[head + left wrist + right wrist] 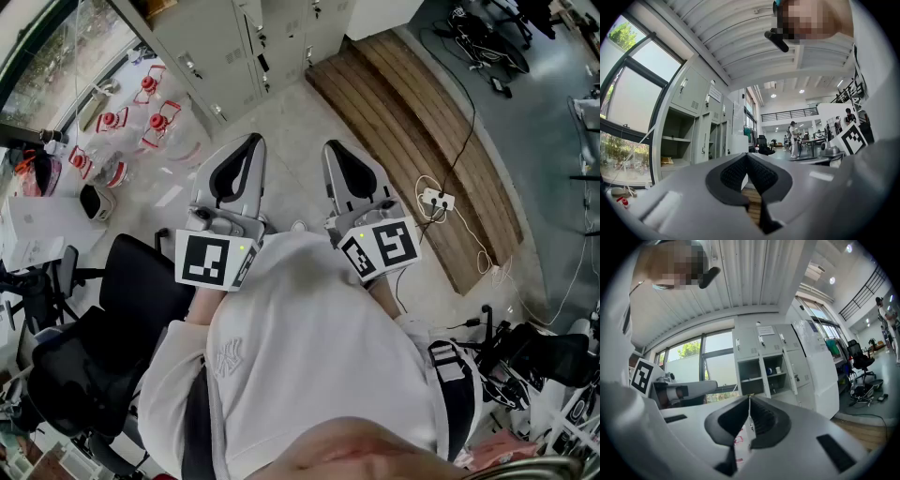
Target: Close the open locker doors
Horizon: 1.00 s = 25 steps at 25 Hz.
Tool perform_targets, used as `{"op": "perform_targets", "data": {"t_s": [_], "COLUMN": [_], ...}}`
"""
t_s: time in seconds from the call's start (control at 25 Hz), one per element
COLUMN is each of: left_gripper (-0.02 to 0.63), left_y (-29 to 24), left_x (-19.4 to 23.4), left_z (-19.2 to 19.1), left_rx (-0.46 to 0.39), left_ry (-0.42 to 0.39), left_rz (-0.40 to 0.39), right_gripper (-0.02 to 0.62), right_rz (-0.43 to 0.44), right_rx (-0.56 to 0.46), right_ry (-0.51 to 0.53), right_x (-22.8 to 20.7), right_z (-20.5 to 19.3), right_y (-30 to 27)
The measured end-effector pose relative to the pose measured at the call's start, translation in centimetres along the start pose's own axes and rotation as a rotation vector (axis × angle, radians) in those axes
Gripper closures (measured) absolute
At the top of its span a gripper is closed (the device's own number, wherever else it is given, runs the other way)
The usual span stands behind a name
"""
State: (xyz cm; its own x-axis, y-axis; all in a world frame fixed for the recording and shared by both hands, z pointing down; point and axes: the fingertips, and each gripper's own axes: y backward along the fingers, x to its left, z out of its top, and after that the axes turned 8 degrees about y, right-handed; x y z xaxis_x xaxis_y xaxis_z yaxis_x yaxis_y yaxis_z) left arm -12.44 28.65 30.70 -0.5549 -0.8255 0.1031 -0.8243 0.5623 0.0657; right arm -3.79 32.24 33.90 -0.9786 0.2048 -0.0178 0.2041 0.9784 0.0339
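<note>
Starting with the head view, the left gripper (251, 141) and the right gripper (334, 146) are held side by side above the floor and pointed toward the grey lockers (220, 42) at the top. A wooden platform (422, 141) is seen to the right, and a black chair (103, 319) at the lower left.

In the left gripper view, the jaws are seen clenched, with their tips touching. Past them, at the left, an open compartment (675, 140) with a shelf is shown. A grey door (701, 140) is seen just beside it.

In the right gripper view, the jaws are clenched too, tips pressed together. Beyond them, two open boxes (761, 373) are seen in the lockers, with a swung-out door (791, 373) just to their right.
</note>
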Motion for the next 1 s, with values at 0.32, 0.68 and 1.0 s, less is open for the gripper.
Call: {"op": "perform_targets", "data": {"t_s": [0.32, 0.68, 1.0], "left_gripper": [0.621, 0.621, 0.621], "left_y": [-0.2, -0.9, -3.8], "left_x": [-0.8, 0.1, 3.1], "left_z": [-0.3, -0.9, -1.6], "left_rx": [0.005, 0.023, 0.038], "left_ry": [0.000, 0.015, 0.033], "left_rz": [0.011, 0.023, 0.030], "right_gripper": [0.578, 0.578, 0.578], "right_rz": [0.004, 0.024, 0.024], "right_rx": [0.000, -0.004, 0.026], "right_ry": [-0.005, -0.049, -0.038], "right_x": [-0.8, -1.6, -3.3], "right_z": [-0.1, -0.6, -1.3], "right_y": [0.7, -0.3, -3.9]}}
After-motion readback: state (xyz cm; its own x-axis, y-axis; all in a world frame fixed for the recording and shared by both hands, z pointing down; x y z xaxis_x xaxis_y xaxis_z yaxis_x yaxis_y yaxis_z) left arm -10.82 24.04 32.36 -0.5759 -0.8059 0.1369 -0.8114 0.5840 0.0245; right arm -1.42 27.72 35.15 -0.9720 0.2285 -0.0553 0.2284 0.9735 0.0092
